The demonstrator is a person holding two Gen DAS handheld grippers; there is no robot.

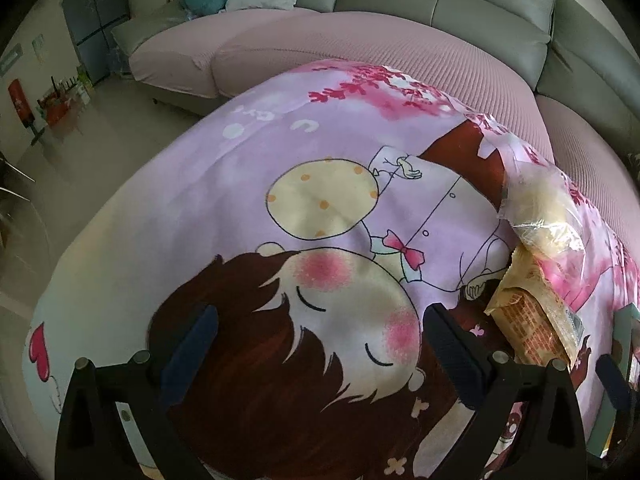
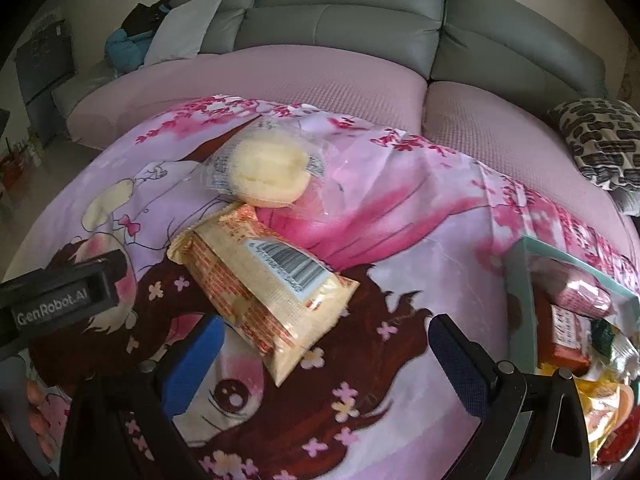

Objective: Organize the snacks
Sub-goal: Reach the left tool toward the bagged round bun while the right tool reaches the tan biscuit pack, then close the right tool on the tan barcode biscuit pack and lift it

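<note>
Right wrist: teal box (image 2: pixel 532 304) holds snack packets (image 2: pixel 576 320).

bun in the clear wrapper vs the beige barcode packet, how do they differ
The bun is round, pale yellow and visible through its clear wrapper; the beige barcode packet is long, opaque and printed in orange. The bun lies farther from the right gripper, the packet just ahead of its open jaws. Both are sealed, lying on the cartoon cloth, outside the box.
</note>
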